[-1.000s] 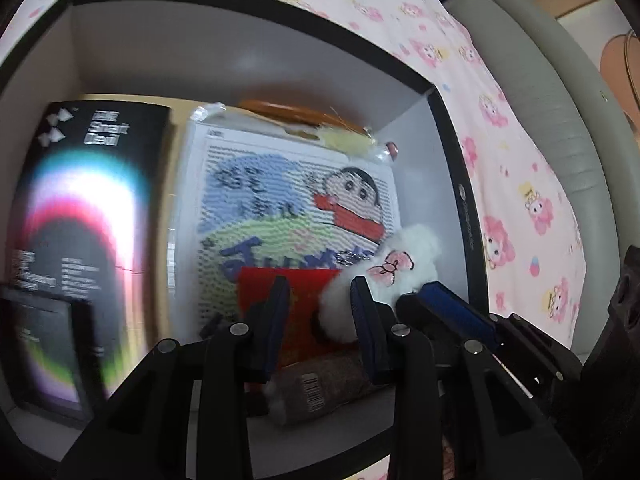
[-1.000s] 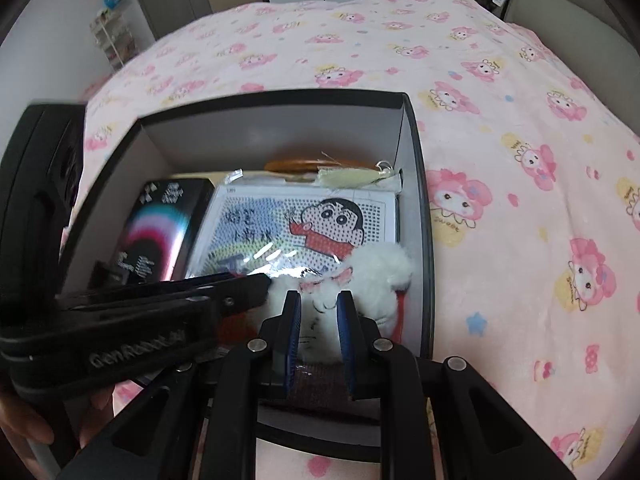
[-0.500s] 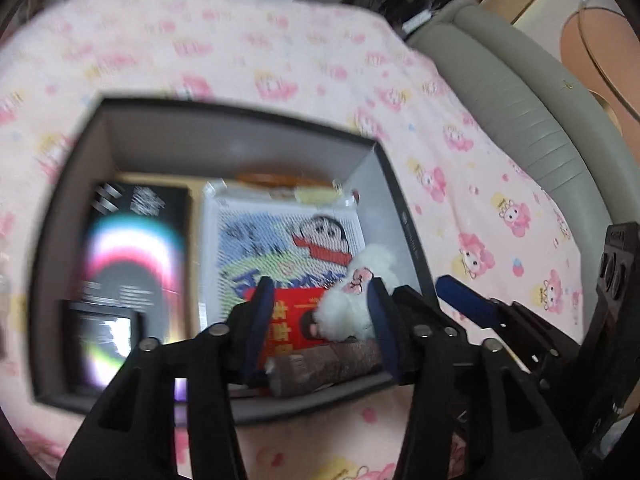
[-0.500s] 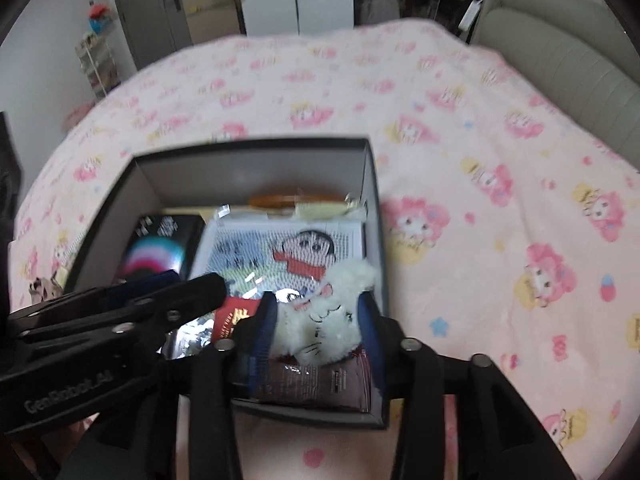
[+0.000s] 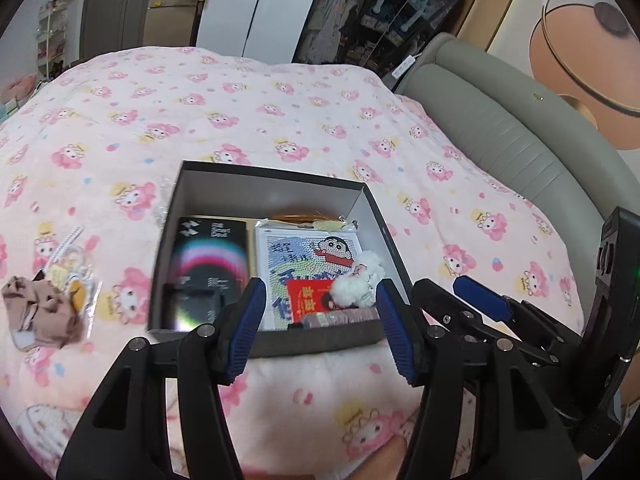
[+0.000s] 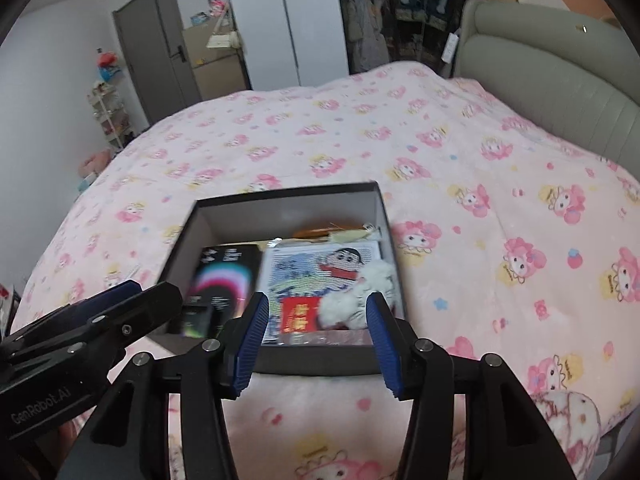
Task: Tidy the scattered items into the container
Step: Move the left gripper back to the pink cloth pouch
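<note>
A black box (image 5: 320,342) (image 6: 320,360) with grey inner walls sits on the pink bed. Inside lie a black rainbow-print package (image 5: 210,256) (image 6: 224,276), a cartoon bead-art sheet (image 5: 308,258) (image 6: 316,270), a red packet (image 5: 310,298) (image 6: 299,312), a white plush toy (image 5: 360,284) (image 6: 360,296) and a brown pouch (image 5: 340,316). My left gripper (image 5: 320,330) is open and empty, held above and in front of the box. My right gripper (image 6: 316,340) is open and empty beside it. A brown plush (image 5: 38,310) and a clear packet of trinkets (image 5: 70,268) lie on the bedspread left of the box.
The pink cartoon bedspread (image 5: 280,120) (image 6: 480,240) covers the bed all round the box. A grey padded headboard (image 5: 520,140) (image 6: 560,92) runs along the right. Wardrobes, a door and shelves stand beyond the bed's far edge.
Both grippers have pulled back up and out of the box and opened wide. The right gripper let go of the white plush toy, which now lies in the box.
</note>
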Available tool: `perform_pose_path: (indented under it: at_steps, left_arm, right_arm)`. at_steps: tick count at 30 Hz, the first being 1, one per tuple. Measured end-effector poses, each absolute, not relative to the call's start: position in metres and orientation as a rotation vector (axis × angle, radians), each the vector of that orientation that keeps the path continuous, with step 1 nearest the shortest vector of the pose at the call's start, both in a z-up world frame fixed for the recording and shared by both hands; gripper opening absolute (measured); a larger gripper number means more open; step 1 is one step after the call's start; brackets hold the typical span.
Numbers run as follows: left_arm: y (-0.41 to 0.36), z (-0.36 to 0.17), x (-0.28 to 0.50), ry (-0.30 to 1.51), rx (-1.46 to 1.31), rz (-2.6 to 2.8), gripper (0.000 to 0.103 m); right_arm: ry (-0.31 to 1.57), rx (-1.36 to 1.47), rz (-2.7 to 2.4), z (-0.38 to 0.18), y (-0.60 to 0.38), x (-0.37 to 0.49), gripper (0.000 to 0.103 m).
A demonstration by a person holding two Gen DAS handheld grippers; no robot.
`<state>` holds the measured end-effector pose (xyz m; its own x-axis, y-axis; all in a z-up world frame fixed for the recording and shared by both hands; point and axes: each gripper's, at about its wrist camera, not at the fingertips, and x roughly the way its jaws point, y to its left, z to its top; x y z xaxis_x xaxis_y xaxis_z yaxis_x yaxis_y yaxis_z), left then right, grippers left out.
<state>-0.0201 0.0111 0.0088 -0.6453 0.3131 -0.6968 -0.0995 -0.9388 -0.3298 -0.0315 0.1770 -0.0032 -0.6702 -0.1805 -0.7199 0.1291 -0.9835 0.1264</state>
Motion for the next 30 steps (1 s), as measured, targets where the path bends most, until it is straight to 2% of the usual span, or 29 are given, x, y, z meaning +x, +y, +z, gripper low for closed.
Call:
perform_pose_path:
  at_steps: [7,14,22,30]
  left_arm:
    - [-0.013,0.027,0.014,-0.365,-1.158,2.678,0.059]
    - [-0.051,0.031,0.042,-0.380,-1.163,2.747,0.059]
    - [-0.126,0.016,0.074,-0.512,-1.211,2.826,0.058]
    - [-0.209,-0.018,0.093,-0.739,-1.299,2.889,0.058]
  right_arm:
    - [-0.068,1.076,-2.709,0.025,0.150,0.000,0.047]
    - [-0.009,1.064,-2.632,0.030,0.110,0.014,0.047]
    - [0.088,1.060,-2.476,0.020,0.033,0.023,0.047]
    - [0.114,1.140,-2.223,-0.019,-0.056,0.010,0.046]
